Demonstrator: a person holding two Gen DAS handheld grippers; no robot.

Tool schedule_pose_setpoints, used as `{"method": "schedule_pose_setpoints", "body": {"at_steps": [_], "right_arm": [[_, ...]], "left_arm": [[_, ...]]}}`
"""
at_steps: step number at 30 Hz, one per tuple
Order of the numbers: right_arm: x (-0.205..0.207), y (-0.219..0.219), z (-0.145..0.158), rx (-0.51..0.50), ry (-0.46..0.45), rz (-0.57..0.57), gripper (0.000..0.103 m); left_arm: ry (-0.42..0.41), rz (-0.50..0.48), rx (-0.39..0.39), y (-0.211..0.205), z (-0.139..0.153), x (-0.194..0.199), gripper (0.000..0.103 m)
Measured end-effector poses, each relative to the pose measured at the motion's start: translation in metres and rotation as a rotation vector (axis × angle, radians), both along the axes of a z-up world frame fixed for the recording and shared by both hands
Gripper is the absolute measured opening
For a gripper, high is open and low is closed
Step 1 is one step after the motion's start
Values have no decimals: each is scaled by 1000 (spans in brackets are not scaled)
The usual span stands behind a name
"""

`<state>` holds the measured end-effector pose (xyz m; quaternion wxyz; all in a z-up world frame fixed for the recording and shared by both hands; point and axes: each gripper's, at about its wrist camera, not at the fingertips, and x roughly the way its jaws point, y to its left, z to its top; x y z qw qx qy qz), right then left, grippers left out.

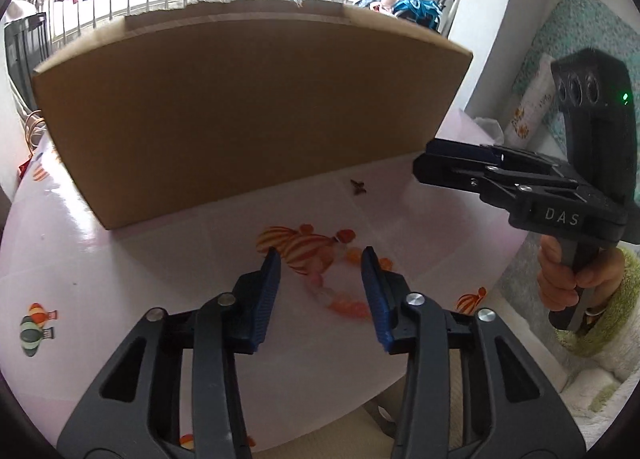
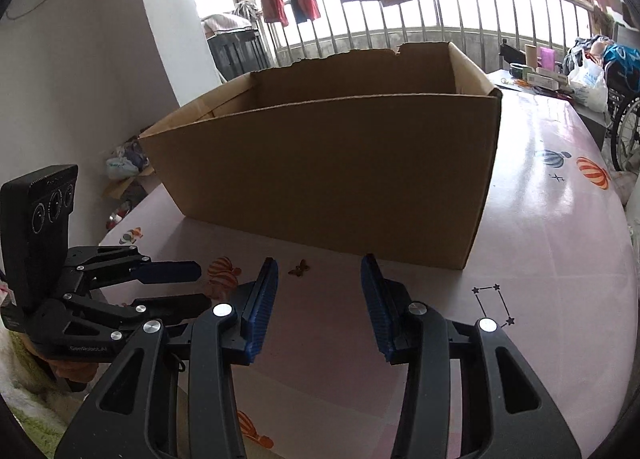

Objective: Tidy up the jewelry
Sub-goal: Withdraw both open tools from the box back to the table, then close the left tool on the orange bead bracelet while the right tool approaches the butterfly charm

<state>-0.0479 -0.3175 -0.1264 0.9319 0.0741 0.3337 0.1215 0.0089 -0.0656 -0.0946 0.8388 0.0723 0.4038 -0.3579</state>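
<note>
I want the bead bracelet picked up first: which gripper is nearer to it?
Left. The left gripper hovers right over the bracelet; the right gripper hangs off to its side.

Ahead of the left gripper's fingers (image 1: pixel 272 279), the cardboard box (image 1: pixel 248 115) hid its own inside, the small butterfly-shaped piece (image 1: pixel 358 186) beyond them was too small to identify, and the pale beaded strand (image 1: pixel 340 295) between them was blurred.
</note>
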Motion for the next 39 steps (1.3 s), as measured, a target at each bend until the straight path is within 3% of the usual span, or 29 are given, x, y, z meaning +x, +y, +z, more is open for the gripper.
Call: {"method": "schedule_pose_setpoints", "body": {"at_steps": [4,9,13,23,39], "right_arm": [[4,3,-5,-11,6,4,43],[5,3,-6,-5,7,2,43],[6,4,-8,-2,10,4,43],[14,7,-8,-6,16,24,42],[32,36,-17,-141,46,98,20]], "left_arm": [[-45,-7,30,-5,-2,-5,32],[-102,7,78,-9,-3,-9,15],[-128,12,102,-9,-2,-11,8],[-124,78,104,8,1,-3,8],[-111,116,88,5,3,6,8]]}}
